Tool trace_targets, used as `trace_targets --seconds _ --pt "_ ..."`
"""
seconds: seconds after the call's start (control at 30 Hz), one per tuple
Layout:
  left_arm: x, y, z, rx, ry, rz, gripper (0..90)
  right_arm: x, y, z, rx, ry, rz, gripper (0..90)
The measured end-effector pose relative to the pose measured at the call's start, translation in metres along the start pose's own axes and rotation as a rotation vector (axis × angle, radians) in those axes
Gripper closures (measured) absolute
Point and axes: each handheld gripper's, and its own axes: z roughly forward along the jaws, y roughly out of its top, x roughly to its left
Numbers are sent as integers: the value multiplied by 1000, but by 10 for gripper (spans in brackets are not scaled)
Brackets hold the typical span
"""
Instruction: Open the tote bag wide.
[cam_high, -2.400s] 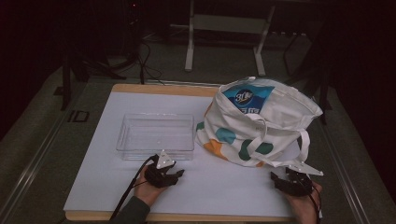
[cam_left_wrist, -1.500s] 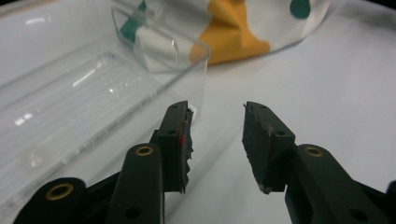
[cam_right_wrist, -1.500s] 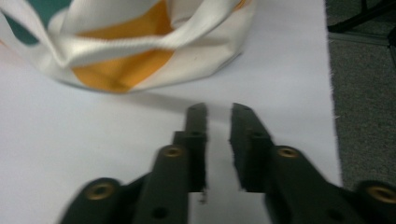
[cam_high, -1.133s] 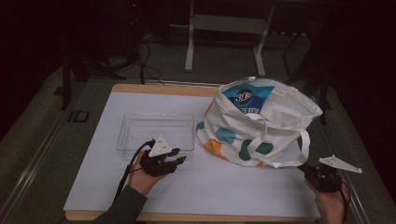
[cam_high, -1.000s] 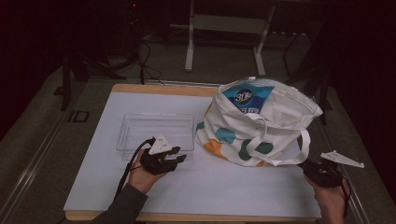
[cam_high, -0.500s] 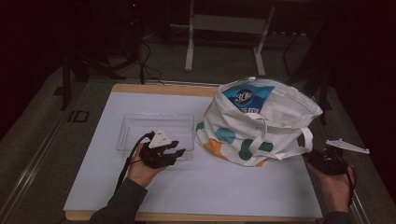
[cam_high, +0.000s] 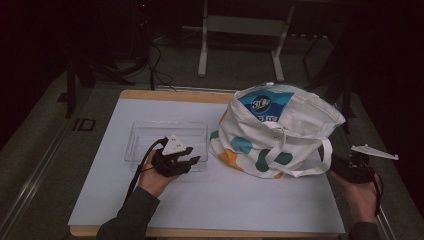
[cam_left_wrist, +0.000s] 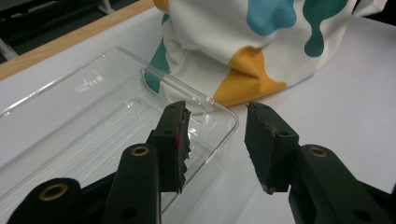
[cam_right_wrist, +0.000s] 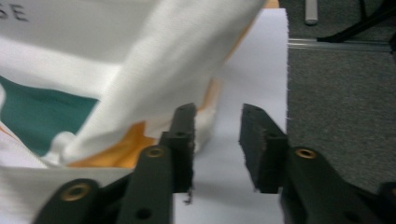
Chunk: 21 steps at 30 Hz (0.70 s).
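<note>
Standing on the right half of the white table top (cam_high: 210, 200), the cloth bag (cam_high: 272, 132) is the thing nearest to both grippers. The right gripper (cam_high: 345, 167) is held at the right edge of the table, just beside the near right corner of the bag and its white handle strap (cam_high: 325, 152). In the right gripper view its jaws stand partly apart with nothing between them; they have just been opening, and the strap (cam_right_wrist: 154, 79) passes beside one jaw, not between the two. The left gripper (cam_high: 187, 160) is to the left of the bag, over the near right corner of the clear plastic tray (cam_high: 145, 132). Its jaws also stand partly apart and hold nothing; in the left gripper view the corner of the tray (cam_left_wrist: 224, 121) lies under the gap, and the bag's yellow patch (cam_left_wrist: 247, 81) is a little beyond it.

The bag stands upright and leans a little, with its mouth open upward and to the far side. A blue and white pack (cam_high: 265, 105) shows in the mouth. The long side of the bag runs left to right across the table.

The table top has a wooden border (cam_high: 175, 95) at the far edge. Around it the floor is grey carpet (cam_high: 45, 150), and the room behind is dark, with a white stand (cam_high: 240, 25) and some cables (cam_high: 160, 75).
</note>
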Motion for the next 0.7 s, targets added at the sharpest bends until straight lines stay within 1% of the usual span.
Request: trace_targets --seconds 0.07,0.27,0.37,0.43,0.53,0.57,0.6,0.63,0.7 --pt "0 2 0 1 2 6 585 2 3 1 -3 19 12 591" --pt "2 4 1 -4 6 1 584 9 13 3 -15 87 26 504" --pt "3 7 2 -5 7 8 583 10 17 5 -2 107 41 461" --pt "4 10 3 -4 8 12 582 10 19 9 7 116 50 464" --pt "5 16 5 -13 7 10 581 10 22 13 0 142 77 486" --pt "5 16 5 -13 7 10 580 10 22 13 0 142 77 486" --pt "6 23 6 -22 12 15 580 10 23 14 2 145 86 490" --pt "7 26 6 -27 12 17 575 11 24 17 -3 156 99 509" --pt "7 33 6 -39 14 19 570 12 25 18 -2 160 98 575"
